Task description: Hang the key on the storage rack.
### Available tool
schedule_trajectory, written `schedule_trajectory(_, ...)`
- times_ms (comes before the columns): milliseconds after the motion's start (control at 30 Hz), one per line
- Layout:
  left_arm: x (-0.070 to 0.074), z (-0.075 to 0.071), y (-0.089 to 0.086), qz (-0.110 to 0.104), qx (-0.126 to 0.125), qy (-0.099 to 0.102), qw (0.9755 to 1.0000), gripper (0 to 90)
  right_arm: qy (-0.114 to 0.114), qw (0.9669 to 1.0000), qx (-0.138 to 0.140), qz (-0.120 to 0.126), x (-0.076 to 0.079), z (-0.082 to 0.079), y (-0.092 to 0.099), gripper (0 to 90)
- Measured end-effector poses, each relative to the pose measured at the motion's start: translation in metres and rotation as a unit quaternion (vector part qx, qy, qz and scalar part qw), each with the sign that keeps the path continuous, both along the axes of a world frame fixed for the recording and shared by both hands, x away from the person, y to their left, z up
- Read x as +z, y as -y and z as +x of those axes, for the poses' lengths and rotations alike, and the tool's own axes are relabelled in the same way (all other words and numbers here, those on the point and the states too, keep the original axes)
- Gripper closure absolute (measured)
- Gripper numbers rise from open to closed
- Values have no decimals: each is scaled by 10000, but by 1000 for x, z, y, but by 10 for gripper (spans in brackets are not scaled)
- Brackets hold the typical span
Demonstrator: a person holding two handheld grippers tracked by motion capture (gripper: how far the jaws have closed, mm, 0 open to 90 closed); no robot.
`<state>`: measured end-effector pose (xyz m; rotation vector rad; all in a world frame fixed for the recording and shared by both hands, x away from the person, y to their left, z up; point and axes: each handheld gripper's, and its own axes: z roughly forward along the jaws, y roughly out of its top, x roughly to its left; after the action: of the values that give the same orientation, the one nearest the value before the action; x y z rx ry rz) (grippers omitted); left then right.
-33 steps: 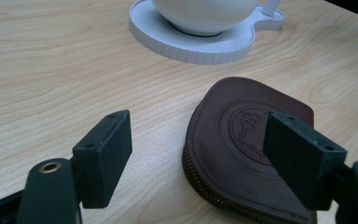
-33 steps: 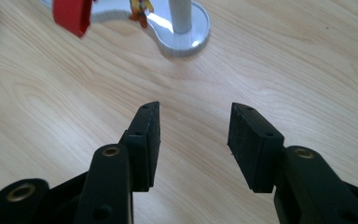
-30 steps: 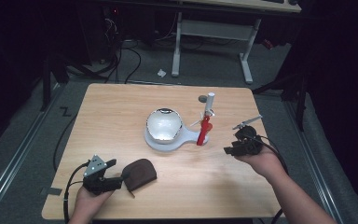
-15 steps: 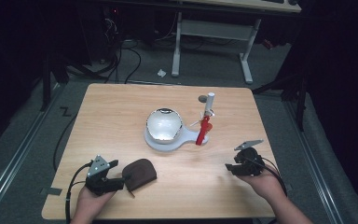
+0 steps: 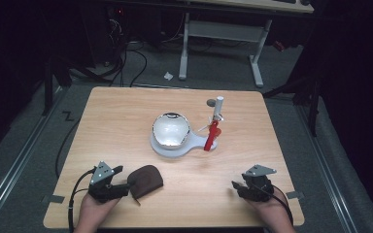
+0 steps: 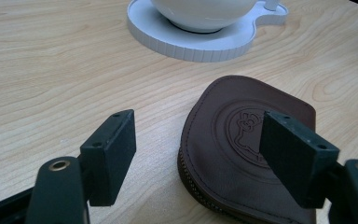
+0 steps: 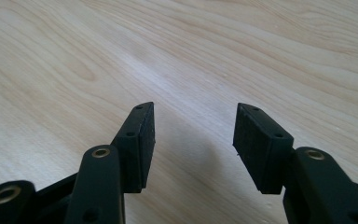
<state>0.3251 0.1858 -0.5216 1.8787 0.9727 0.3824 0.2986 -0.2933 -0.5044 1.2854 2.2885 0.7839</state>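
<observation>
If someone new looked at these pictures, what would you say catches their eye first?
Probably the shiny white bowl on its pale keyhole-shaped tray at the middle of the light wooden table, with a red-handled tool upright at the tray's right end. Next, the dark brown embossed leather pouch lying at the near left, just ahead of the open left gripper.

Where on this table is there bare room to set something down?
Bare wood spans the table left and far of the white tray, and the near middle between brown leather pouch and right gripper. It is crowded around the bowl and red clip stand.
</observation>
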Motion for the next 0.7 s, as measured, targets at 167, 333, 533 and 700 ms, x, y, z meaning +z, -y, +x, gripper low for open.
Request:
schedule_trajectory(167,0,3,-2,-161,129,-195,9996,286,558,9976,-98,388,-5,-15,-2,479)
schedule_trajectory(333,0,0,-8,-326,310,-290,9986,308,748,9945,2,727,-7,-31,7,485)
schedule_trajectory(533,-5,-3,-11,-444,371,-484,9971,404,725,9937,-13,857,-7,-31,15,488)
schedule_trajectory(700,-12,0,-6,-515,211,-715,9959,473,623,9946,30,835,-10,-29,13,488)
